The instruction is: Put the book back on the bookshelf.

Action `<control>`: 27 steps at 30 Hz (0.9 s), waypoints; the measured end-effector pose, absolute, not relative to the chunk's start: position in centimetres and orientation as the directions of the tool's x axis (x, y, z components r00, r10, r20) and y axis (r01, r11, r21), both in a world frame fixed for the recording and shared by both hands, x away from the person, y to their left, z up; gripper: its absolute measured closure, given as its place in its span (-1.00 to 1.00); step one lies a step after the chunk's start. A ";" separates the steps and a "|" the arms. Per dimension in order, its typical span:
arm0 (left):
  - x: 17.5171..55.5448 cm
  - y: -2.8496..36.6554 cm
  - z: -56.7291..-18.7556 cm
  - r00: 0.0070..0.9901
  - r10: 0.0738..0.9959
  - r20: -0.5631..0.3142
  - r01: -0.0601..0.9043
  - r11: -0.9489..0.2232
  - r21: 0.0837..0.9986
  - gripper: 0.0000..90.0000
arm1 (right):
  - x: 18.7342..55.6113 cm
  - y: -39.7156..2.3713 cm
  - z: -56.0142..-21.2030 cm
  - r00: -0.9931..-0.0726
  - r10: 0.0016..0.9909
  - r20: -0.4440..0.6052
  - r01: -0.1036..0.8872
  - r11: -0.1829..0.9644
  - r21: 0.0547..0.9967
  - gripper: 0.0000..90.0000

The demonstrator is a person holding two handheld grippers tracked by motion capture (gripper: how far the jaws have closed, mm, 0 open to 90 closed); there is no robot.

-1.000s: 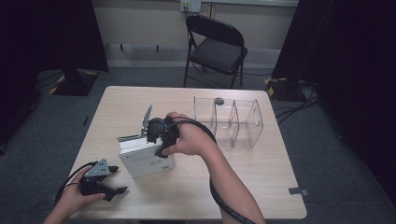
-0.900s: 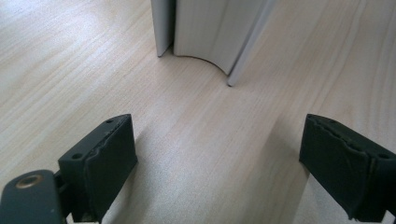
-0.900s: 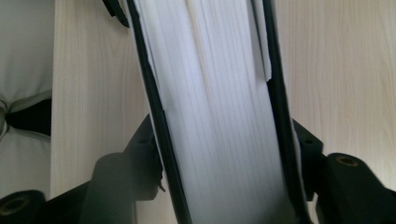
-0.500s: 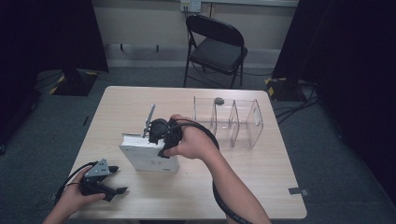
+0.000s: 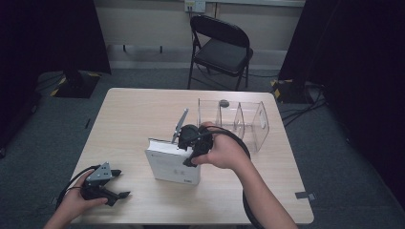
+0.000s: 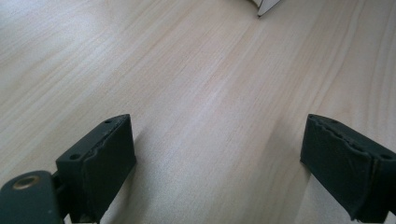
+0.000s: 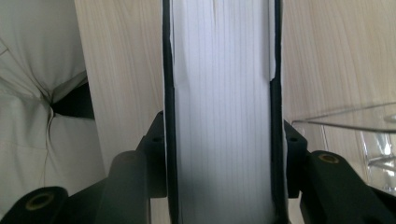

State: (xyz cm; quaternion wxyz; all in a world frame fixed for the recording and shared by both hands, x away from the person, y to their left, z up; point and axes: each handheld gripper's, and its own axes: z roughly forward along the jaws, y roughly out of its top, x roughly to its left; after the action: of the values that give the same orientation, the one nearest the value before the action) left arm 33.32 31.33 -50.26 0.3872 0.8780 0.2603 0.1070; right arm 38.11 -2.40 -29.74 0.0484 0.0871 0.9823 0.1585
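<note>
Tipped upright since before, book stands spine-up in right gripper.

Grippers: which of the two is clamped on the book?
The right gripper: its jaws squeeze the white book standing on edge. The left gripper rests open near the table's front corner.

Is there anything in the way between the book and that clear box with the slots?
Nothing visible. The right gripper is shut on the book, which stands on edge on the table. Bare wood lies between it and the clear box just beyond. The left gripper rests open, off to the side.
</note>
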 end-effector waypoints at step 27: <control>33.4 31.3 -50.2 0.846 0.533 -0.005 0.368 -0.576 0.730 -0.83 | 39.5 0.5 -32.4 -0.982 0.165 -0.089 0.138 0.958 0.252 -0.10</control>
State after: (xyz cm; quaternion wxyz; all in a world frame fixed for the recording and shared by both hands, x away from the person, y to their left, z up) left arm 33.42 31.29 -50.24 0.3827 0.8812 0.2557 0.1081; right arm 39.53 0.52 -32.38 0.0544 0.0766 0.9879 0.1233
